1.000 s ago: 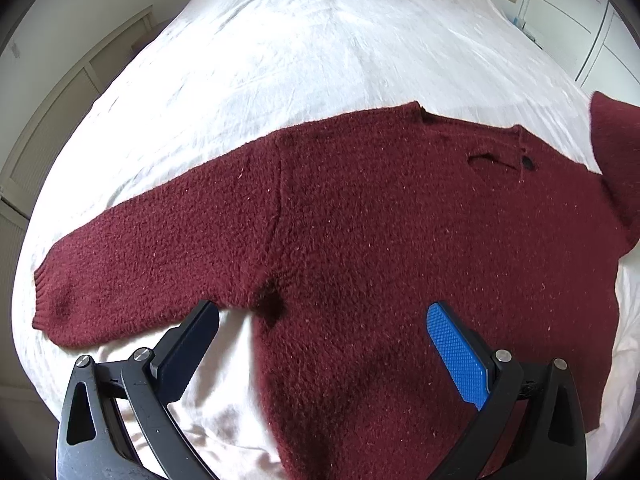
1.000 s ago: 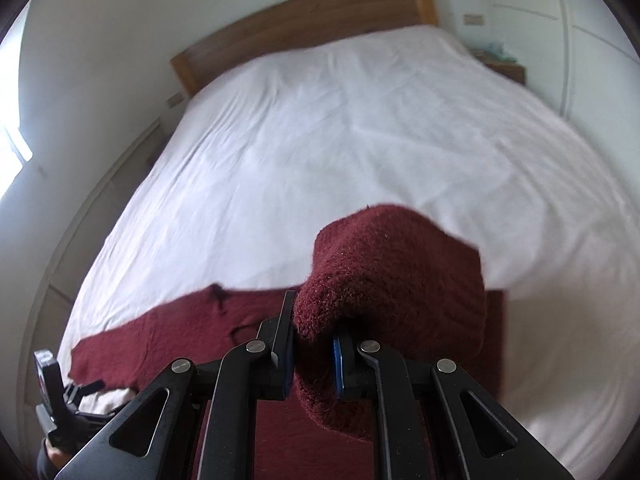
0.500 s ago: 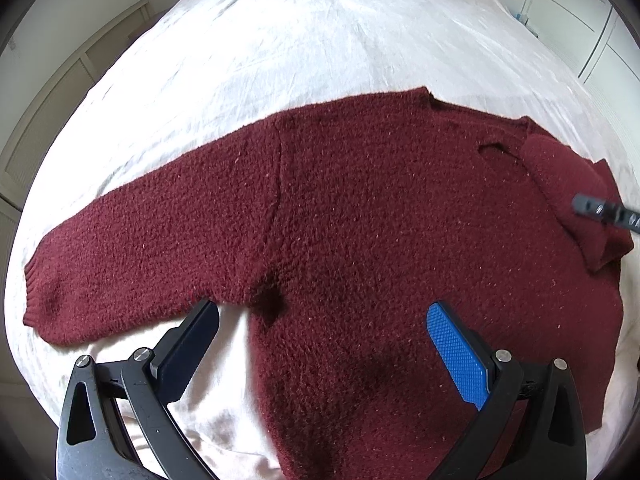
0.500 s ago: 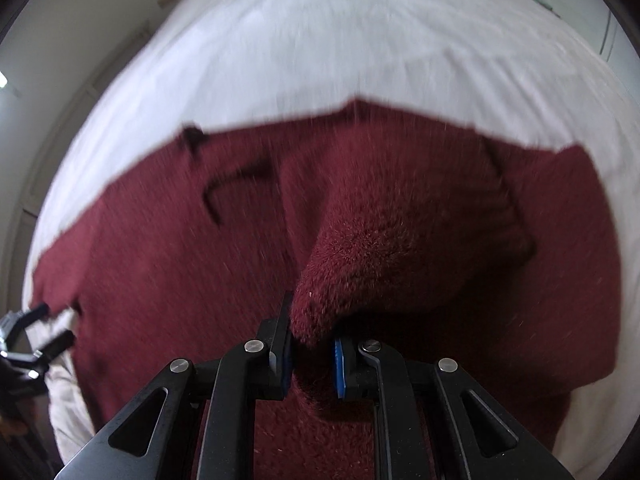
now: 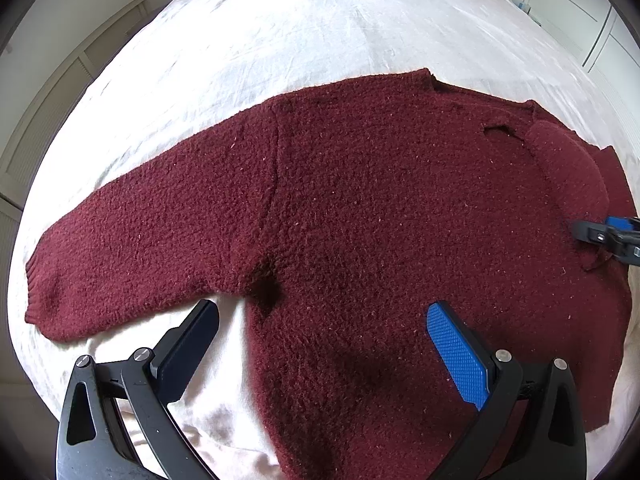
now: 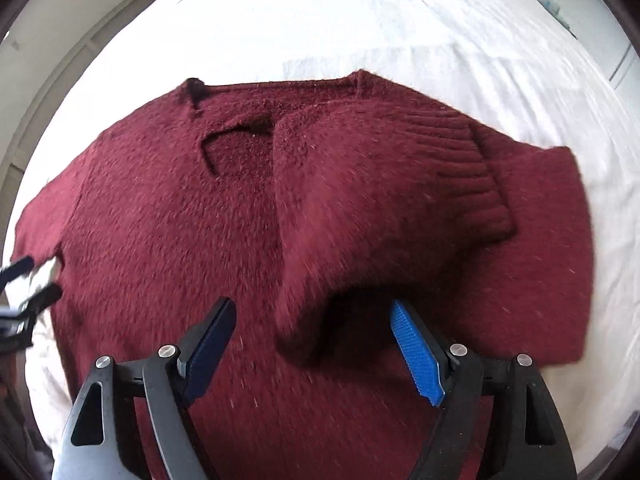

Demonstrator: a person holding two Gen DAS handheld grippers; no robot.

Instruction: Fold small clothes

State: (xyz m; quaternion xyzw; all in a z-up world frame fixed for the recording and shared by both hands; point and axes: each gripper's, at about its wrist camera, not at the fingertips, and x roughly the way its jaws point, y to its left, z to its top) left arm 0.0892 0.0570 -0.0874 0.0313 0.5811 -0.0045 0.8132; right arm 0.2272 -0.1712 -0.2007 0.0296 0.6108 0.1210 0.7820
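A dark red knitted sweater (image 5: 360, 208) lies flat on the white bed. Its left sleeve (image 5: 132, 240) stretches out to the left. Its right sleeve (image 6: 380, 200) lies folded over the body, ribbed cuff (image 6: 464, 176) at the far right. My left gripper (image 5: 320, 324) is open and empty, low over the sweater's left armpit. My right gripper (image 6: 312, 320) is open and empty just above the folded sleeve's near end; it also shows at the right edge of the left wrist view (image 5: 608, 236).
The white bed sheet (image 5: 320, 28) spreads far beyond the sweater. Panelled walls (image 5: 52, 92) run along the left side of the bed. White cupboard doors (image 5: 592, 20) stand at the far right. The bed's near edge is just below the sweater's left sleeve.
My right gripper carried the right sleeve over the body, lowered it and opened, letting it go. The sleeve now rests folded on the sweater. My left gripper stayed open, drifting slightly forward.
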